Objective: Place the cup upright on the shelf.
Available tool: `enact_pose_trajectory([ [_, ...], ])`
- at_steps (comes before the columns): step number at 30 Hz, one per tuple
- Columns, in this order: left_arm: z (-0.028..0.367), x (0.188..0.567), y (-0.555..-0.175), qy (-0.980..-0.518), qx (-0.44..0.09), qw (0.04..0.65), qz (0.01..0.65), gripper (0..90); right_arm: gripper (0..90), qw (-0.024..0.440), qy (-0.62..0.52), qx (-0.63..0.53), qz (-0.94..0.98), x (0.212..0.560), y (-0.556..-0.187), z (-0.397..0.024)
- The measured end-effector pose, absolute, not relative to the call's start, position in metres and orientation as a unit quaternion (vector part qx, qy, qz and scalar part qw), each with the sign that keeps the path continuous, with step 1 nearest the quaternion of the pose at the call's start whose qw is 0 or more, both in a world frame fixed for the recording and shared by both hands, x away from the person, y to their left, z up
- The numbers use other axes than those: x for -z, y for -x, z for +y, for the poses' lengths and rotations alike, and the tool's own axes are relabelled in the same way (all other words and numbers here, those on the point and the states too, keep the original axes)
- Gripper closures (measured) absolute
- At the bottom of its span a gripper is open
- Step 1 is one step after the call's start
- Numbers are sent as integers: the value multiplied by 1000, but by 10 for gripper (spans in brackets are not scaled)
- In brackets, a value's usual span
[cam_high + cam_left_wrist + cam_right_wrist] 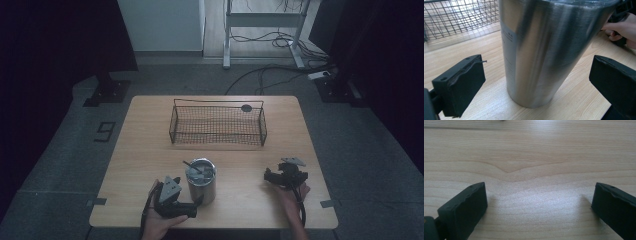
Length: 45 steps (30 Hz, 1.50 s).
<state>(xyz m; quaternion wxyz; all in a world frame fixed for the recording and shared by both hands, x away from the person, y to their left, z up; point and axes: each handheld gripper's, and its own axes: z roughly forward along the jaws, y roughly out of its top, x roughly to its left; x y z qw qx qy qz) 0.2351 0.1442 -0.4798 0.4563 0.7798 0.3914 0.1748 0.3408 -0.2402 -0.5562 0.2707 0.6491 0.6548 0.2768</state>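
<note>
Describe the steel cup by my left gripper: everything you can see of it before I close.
The steel cup is a brushed-metal tumbler, tapering toward its base, standing upright on the wooden table near the front edge. A dark lid with a handle-like piece covers its top. A faint pale label with small print shows on its side. It sits between the jaws of the left gripper, which stand open with a gap at each side. Only the table touches it.

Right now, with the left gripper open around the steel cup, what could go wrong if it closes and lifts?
1. The tall smooth steel cup stands between the open left gripper jaws but nearer one side, so closing may push or tip it.
2. A thin dark utensil lies loose inside the cup and could fall out if it tilts.
3. The black wire basket stands close behind, so a careless lift could hit it.
</note>
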Motion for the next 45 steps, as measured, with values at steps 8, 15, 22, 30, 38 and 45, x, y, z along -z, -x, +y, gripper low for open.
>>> enact_pose_trajectory([
  [8,131,480,-240,-785,-176,457,379,0,1,271,-652,-277,652,556,-340,-240],
  [15,120,481,-244,-786,-191,449,381,0,2,272,-652,-277,652,556,-340,-240],
  [22,110,484,-258,-779,-202,452,385,0,2,272,-652,-277,652,556,-340,-240],
  [30,103,492,-267,-779,-213,449,382,26,2,272,-652,-277,651,556,-340,-241],
  [38,102,492,-265,-776,-221,451,382,38,3,272,-652,-277,651,556,-340,-241],
  [45,100,489,-260,-782,-217,443,381,40,12,274,-649,-277,654,556,-341,-240],
])
